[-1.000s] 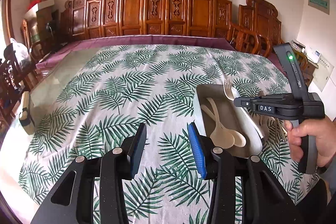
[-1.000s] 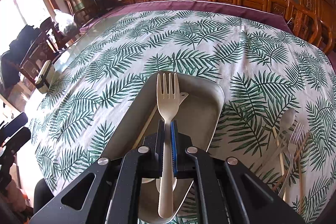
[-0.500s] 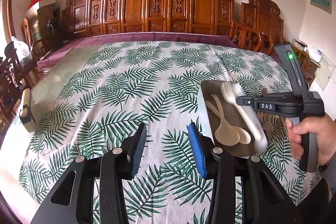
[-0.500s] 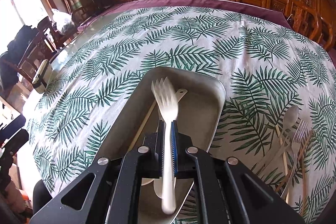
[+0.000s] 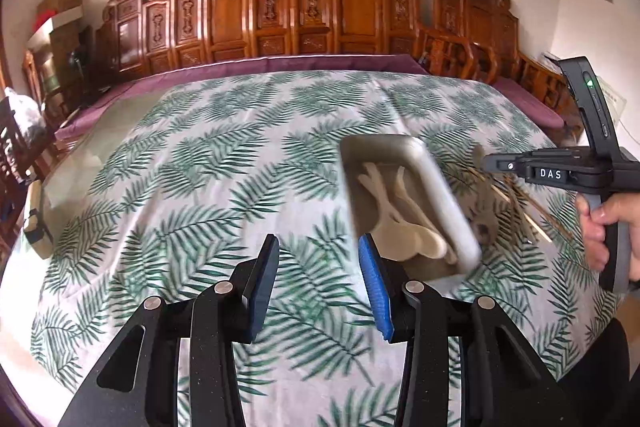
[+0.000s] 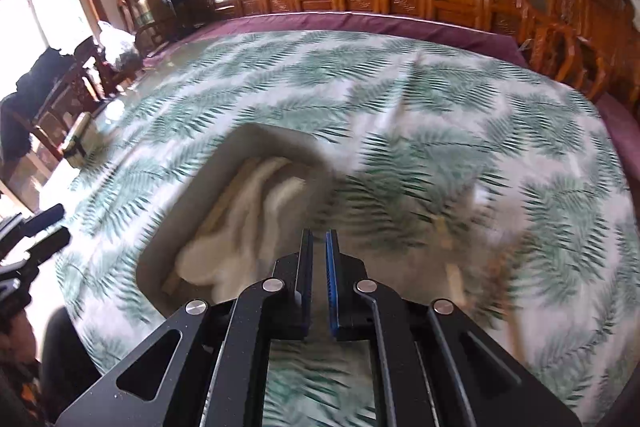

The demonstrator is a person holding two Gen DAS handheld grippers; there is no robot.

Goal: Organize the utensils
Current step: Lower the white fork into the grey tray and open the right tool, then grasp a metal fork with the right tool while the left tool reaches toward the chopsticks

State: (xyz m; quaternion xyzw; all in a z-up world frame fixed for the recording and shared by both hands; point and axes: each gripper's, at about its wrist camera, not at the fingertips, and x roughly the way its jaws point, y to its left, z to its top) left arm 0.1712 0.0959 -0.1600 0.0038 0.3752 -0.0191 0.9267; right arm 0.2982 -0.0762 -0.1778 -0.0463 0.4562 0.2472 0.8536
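A grey metal tray (image 5: pixel 440 187) lies on the palm-leaf tablecloth and holds several cream plastic utensils (image 5: pixel 396 223). In the right wrist view the tray (image 6: pixel 180 223) and the utensils (image 6: pixel 248 211) in it are blurred. My left gripper (image 5: pixel 318 263) is open and empty, low over the cloth left of the tray. My right gripper (image 6: pixel 319 247) has its jaws a narrow gap apart with nothing between them, above the tray's right edge. It also shows in the left wrist view (image 5: pixel 486 163). Loose utensils and chopsticks (image 5: pixel 516 199) lie right of the tray.
Carved wooden chairs (image 5: pixel 304 7) line the far side of the table. A small box (image 5: pixel 34 223) sits at the table's left edge. The person's hand (image 5: pixel 608 227) holds the right gripper's handle.
My right gripper has let go of the cream fork, which now lies in the tray. The gripper has swung to the right, away from the tray. The left gripper has barely moved.
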